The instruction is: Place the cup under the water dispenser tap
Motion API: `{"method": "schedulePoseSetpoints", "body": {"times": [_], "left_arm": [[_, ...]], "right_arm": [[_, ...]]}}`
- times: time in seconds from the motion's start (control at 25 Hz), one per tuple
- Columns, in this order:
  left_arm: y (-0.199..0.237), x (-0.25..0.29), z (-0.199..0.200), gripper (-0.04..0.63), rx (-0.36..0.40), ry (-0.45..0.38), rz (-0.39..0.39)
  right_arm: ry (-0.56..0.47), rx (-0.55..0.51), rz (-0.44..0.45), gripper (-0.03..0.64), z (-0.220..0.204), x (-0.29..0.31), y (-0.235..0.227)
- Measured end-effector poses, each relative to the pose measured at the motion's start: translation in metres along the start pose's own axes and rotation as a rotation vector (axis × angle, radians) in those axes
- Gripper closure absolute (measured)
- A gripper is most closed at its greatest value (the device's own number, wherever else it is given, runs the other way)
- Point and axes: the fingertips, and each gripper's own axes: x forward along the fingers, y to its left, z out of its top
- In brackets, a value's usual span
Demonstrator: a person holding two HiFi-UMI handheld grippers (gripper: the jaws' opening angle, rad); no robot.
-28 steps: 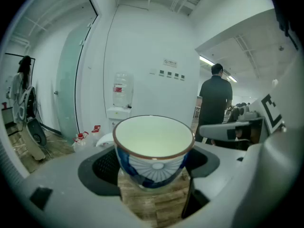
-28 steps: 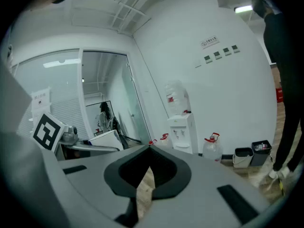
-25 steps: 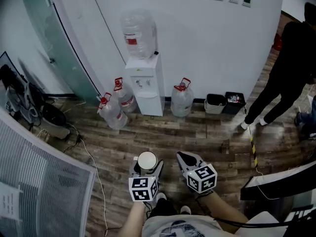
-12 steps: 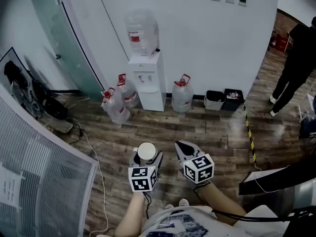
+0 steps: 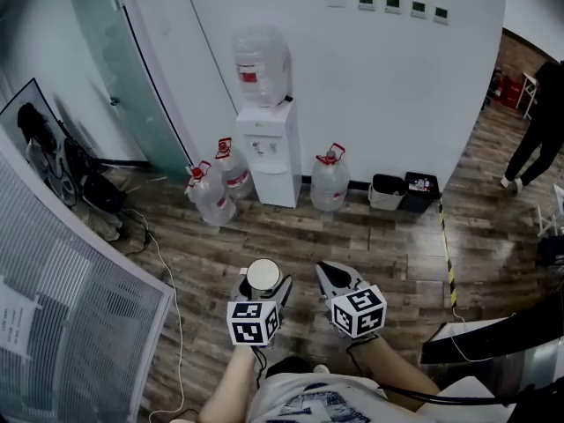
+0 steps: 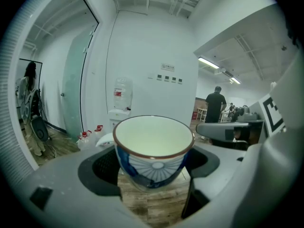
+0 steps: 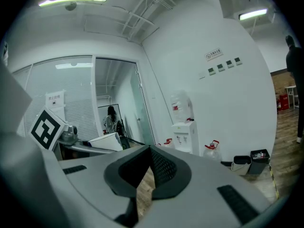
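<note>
My left gripper is shut on a white cup with a blue pattern and a brown rim, held upright and empty. The white water dispenser stands against the far wall with a clear bottle on top, well ahead of both grippers. Its taps sit in a recess near the top front. My right gripper is shut with nothing between its jaws, beside the left one above the wood floor.
Three water jugs stand on the floor beside the dispenser. Two bins sit against the wall to its right. A glass partition and cables lie left. A person walks at the far right.
The view has shifted so the dispenser sits a little lower and nearer the middle of the picture. The person at the right has walked farther away. Both grippers keep their hold and spacing.
</note>
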Motion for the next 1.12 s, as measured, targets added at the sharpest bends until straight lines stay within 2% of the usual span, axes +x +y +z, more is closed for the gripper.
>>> {"method": "schedulePoseSetpoints", "body": {"times": [0.24, 0.56, 0.8, 1.12], "left_arm": [[0.010, 0.011, 0.019, 0.164, 0.007, -0.017, 0.014], [0.042, 0.062, 0.027, 0.164, -0.002, 0.009, 0.005], [0.086, 0.113, 0.046, 0.164, -0.010, 0.013, -0.009], [0.157, 0.180, 0.091, 0.164, 0.019, 0.024, -0.046]], "right_arm": [[-0.009, 0.016, -0.001, 0.597, 0.009, 0.015, -0.012], [0.009, 0.012, 0.005, 0.597, 0.012, 0.063, -0.032], [0.033, 0.009, -0.007, 0.597, 0.017, 0.128, -0.051], [0.051, 0.000, -0.044, 0.597, 0.048, 0.236, -0.071]]}}
